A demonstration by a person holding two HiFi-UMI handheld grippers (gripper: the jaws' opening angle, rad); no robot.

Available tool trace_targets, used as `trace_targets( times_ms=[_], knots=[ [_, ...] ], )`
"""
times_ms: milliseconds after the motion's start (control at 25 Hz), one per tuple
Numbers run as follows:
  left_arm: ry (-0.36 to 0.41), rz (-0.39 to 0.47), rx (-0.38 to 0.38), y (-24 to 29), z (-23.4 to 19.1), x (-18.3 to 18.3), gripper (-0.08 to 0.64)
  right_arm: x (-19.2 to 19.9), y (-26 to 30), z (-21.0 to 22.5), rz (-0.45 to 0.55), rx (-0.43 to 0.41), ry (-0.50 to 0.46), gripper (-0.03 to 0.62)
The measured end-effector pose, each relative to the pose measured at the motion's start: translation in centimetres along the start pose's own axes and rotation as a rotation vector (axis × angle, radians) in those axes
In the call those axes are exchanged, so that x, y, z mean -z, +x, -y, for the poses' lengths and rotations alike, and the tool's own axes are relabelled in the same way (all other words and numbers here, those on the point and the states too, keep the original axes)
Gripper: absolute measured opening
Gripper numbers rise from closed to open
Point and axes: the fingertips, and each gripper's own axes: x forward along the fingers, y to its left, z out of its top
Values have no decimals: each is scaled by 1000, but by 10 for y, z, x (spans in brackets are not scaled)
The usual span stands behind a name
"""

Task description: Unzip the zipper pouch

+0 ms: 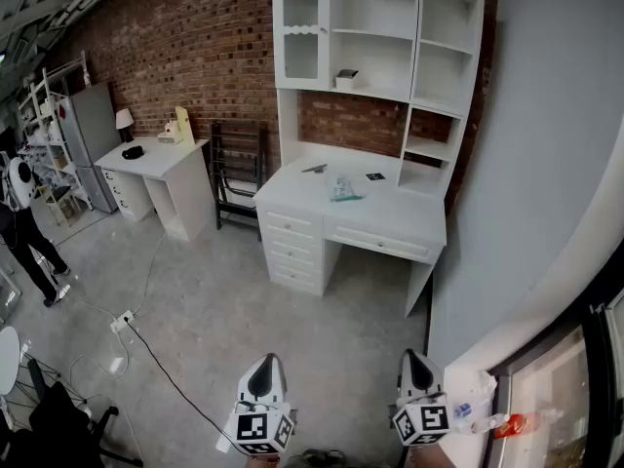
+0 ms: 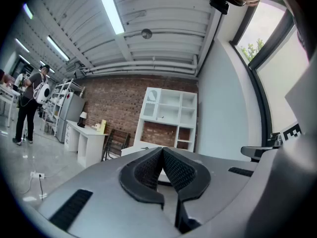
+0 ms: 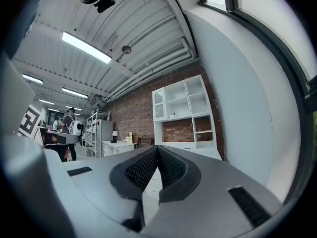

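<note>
Holding the left gripper (image 1: 265,361) and the right gripper (image 1: 415,356) level and side by side at the near edge, each with jaws pressed together on nothing. Facing the white desk (image 1: 390,217) far across the floor (image 1: 224,300), with the zipper pouch (image 1: 343,190) lying near the middle of its top, well apart from both. Seeing a smaller desk (image 1: 156,159) and a person (image 1: 21,224) at the far left.
</note>
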Motion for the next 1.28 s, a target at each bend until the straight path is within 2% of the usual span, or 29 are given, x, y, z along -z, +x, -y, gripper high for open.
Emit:
trace_targets(
  times_ms=[560, 760, 800, 840, 880, 920, 960, 1080, 1120, 1280],
  knots=[
    [26, 21, 46, 14, 11, -2, 2, 0, 10, -2, 20, -13, -19, -2],
    [36, 46, 83, 22, 16, -4, 3, 1, 19, 1, 32, -25, -18, 0],
    [36, 51, 101, 25, 20, -5, 12, 2, 21, 3, 35, -29, -11, 0],
    [34, 52, 122, 28, 23, -4, 85, 4, 24, 3, 34, -39, -3, 12],
    [34, 49, 138, 32, 26, -4, 220, 6, 27, 3, 26, -57, 7, 95],
    [40, 45, 143, 36, 28, -3, 334, 9, 31, 3, 15, -77, 12, 251],
    [52, 45, 138, 40, 28, -3, 405, 11, 35, 3, 6, -91, 11, 320],
    [79, 66, 98, 43, 24, -6, 555, 10, 43, 5, 16, -94, -17, 518],
    [80, 69, 88, 44, 22, -7, 571, 8, 46, 7, 21, -91, -24, 574],
    [86, 51, 92, 49, 18, -2, 572, 8, 54, 11, 17, -122, -35, 575]
  ],
)
